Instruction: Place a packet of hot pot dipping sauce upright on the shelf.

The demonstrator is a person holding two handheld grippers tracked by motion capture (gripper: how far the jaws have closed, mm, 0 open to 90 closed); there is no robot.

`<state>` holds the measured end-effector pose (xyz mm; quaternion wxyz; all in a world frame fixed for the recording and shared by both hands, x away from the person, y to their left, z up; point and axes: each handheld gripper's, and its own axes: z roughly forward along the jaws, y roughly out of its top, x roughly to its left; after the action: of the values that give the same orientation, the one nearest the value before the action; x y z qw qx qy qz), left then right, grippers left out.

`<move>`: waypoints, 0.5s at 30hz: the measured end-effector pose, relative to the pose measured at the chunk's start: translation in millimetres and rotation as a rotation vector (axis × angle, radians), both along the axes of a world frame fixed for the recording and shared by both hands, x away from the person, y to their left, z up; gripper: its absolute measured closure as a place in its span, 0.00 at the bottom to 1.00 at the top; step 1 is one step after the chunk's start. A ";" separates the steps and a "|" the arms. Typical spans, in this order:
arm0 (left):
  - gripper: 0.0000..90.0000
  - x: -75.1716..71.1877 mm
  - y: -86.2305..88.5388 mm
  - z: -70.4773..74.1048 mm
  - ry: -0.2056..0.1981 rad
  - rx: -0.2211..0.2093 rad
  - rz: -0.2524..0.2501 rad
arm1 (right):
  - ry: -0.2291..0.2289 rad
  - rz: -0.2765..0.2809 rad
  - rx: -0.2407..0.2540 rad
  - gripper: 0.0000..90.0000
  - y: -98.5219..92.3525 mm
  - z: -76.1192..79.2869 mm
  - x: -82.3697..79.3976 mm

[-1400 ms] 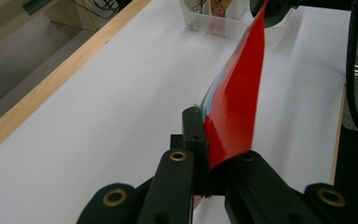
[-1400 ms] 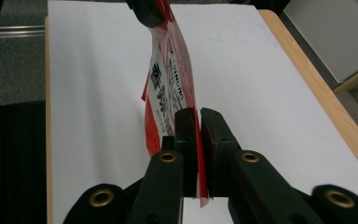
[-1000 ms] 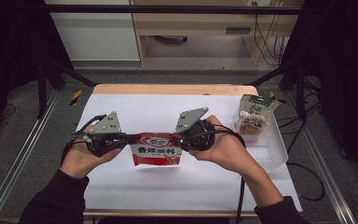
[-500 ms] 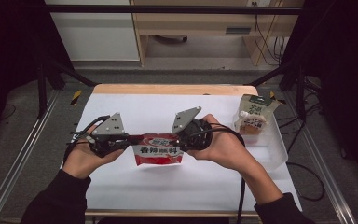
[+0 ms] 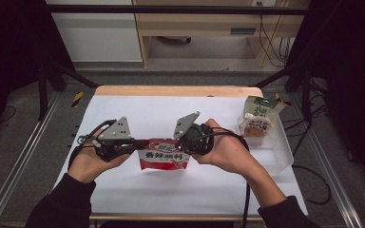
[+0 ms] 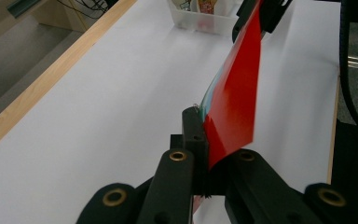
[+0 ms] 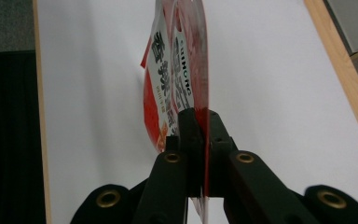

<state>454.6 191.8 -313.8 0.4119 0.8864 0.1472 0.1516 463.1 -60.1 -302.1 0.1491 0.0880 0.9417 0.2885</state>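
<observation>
Red seasoning pouch (image 5: 163, 156) hangs stretched between both sets of jaws above the white desk (image 5: 171, 114): left gripper (image 5: 134, 142) pinches its one top corner, right gripper (image 5: 183, 142), jaws just closing, pinches the other.

Red-and-white printed pouch (image 5: 164, 155) – upright, stretched between both grippers above white table, top corners clamped – printed face toward person.

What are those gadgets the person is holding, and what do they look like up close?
Each hand carries a black two-jaw gripper: left gripper, right gripper. Each has a grey three-cornered plate on top and a trailing black cable. The jaws are flat black bars with brass-ringed pivot holes. The person wears dark long sleeves.
</observation>
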 end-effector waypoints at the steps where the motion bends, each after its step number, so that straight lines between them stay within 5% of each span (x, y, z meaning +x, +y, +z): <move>1: 1.00 0.4 -0.1 -1.2 0.002 -0.001 -0.001 | 0.002 -0.003 -0.003 0.99 0.1 -0.5 -0.4; 5: 1.00 -0.2 -0.6 -4.3 0.006 -0.002 -0.003 | -0.001 -0.016 -0.013 1.00 0.4 -0.1 -0.4; 9: 0.96 0.2 1.3 -6.7 0.012 -0.054 0.008 | -0.012 -0.014 -0.011 1.00 -1.3 3.2 0.4; 15: 0.57 -1.6 5.7 -7.1 -0.032 -0.147 0.067 | -0.023 -0.019 -0.023 1.00 -6.3 14.5 -0.1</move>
<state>453.0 197.5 -321.0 0.4730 0.8457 0.1809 0.1682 463.0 -66.5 -287.6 0.1635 0.0918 0.9423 0.2772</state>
